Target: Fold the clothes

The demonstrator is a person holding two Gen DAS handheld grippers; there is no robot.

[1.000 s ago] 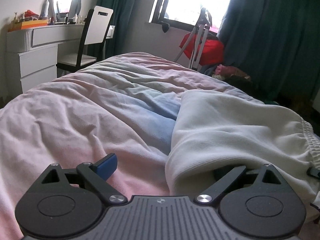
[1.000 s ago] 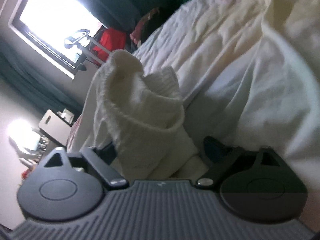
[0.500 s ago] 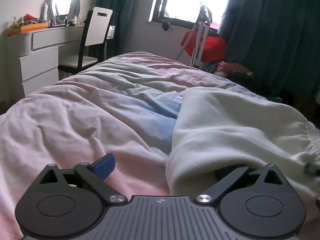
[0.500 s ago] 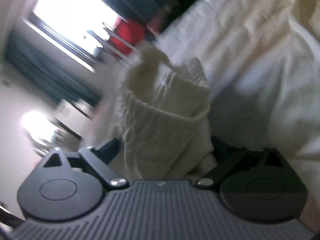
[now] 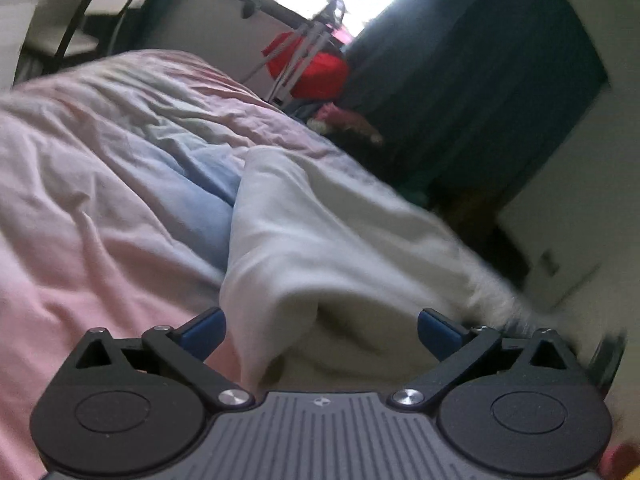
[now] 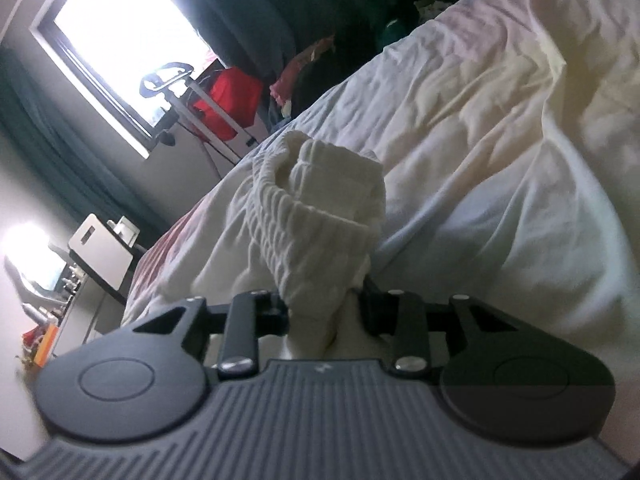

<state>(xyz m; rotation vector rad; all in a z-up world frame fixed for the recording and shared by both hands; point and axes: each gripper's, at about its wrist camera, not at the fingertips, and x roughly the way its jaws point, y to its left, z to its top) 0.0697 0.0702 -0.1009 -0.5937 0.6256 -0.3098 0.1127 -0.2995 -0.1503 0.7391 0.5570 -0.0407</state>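
Note:
A cream-white garment [image 5: 328,248] lies folded over on the pink and blue duvet [image 5: 100,184]. In the left wrist view my left gripper [image 5: 320,328] is open, its blue-tipped fingers [image 5: 202,330] standing either side of the garment's near fold. In the right wrist view my right gripper [image 6: 324,312] is shut on the garment's ribbed elastic waistband [image 6: 320,236], which bunches up above the jaws. The rest of the garment trails behind the waistband over the duvet [image 6: 500,140].
A window [image 6: 120,48] with dark curtains is behind the bed. A red bag on a metal rack [image 5: 308,64] stands at the bed's far side. A white dresser and a chair [image 6: 100,248] stand against the wall.
My right gripper has shut on the waistband; it was open around it before. My left gripper has tilted, and both its blue fingertips now show around the fold.

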